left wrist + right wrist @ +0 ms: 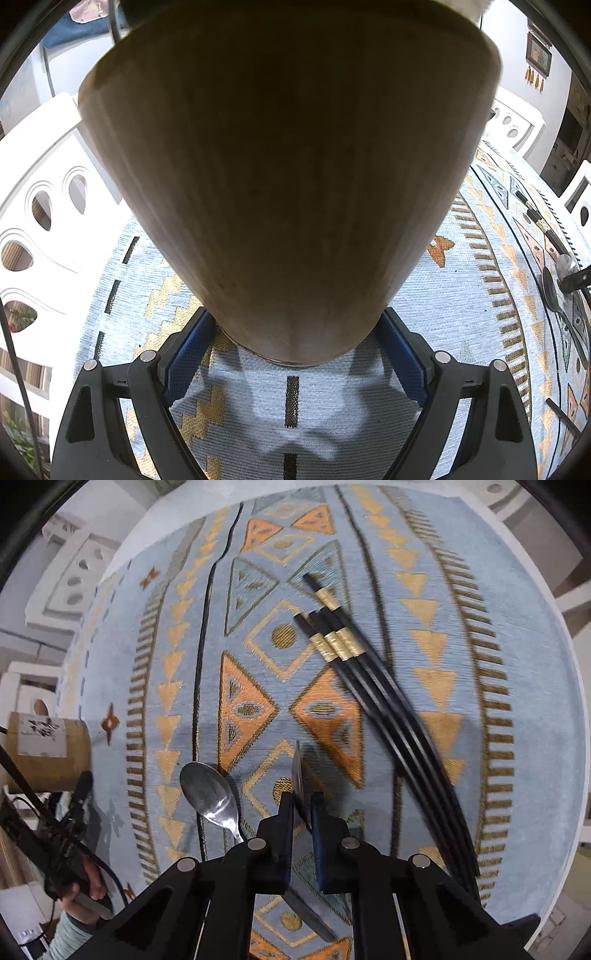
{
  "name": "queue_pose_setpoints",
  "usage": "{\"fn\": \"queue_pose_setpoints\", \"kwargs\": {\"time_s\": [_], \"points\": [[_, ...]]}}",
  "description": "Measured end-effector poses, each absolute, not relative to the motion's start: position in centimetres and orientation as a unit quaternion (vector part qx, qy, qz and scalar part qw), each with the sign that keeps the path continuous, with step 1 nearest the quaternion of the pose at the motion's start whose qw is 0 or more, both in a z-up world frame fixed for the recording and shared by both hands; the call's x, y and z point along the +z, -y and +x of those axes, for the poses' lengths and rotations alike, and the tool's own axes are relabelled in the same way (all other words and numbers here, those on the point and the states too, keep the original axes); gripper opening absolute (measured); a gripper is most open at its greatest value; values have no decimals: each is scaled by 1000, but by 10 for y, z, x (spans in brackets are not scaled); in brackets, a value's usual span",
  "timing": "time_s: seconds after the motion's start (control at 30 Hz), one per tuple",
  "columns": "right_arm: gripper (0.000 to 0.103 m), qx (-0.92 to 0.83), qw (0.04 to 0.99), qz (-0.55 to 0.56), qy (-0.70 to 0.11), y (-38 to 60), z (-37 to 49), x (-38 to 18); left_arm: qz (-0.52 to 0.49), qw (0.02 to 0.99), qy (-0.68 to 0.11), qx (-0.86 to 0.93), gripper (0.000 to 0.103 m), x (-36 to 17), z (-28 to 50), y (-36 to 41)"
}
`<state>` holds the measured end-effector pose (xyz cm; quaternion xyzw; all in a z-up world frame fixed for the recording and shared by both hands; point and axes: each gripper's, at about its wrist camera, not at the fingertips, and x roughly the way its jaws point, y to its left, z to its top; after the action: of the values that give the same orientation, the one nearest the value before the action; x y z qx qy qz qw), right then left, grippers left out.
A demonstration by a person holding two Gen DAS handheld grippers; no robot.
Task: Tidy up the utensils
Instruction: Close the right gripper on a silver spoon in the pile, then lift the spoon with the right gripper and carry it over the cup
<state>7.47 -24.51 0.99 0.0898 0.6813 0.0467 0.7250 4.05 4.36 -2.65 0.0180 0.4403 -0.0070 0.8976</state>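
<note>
Utensils lay on the woven, pale-blue patterned tablecloth (122, 686): a shiny steel spoon (208, 794) left of my right gripper (303, 808), and four slim black chopsticks (373, 679) with gold bands fanned to its right. My right gripper's jaws stood narrow, pinching the thin edge of a knife (297, 771) that I held upright. My left gripper (295, 350) clasped the base of a smooth, tan cylindrical holder (288, 184) between blue pads. White carved chairs (44, 199) ringed the round table.
</note>
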Motion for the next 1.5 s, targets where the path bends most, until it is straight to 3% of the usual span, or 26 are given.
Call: {"fn": "queue_pose_setpoints", "kwargs": {"time_s": [0.37,0.83,1.17,1.5], "points": [[4,37,779,66,-622,233,76,45,18,898,-440,-7,89,-27,41,-45],[4,94,888,99,-439,209,44,180,17,898,-441,-7,89,-27,41,-45],[4,230,925,138,-268,106,52,288,17,898,-441,-7,89,-27,41,-45],[4,298,916,122,-237,-5,73,288,17,897,-441,-7,89,-28,40,-45]]}}
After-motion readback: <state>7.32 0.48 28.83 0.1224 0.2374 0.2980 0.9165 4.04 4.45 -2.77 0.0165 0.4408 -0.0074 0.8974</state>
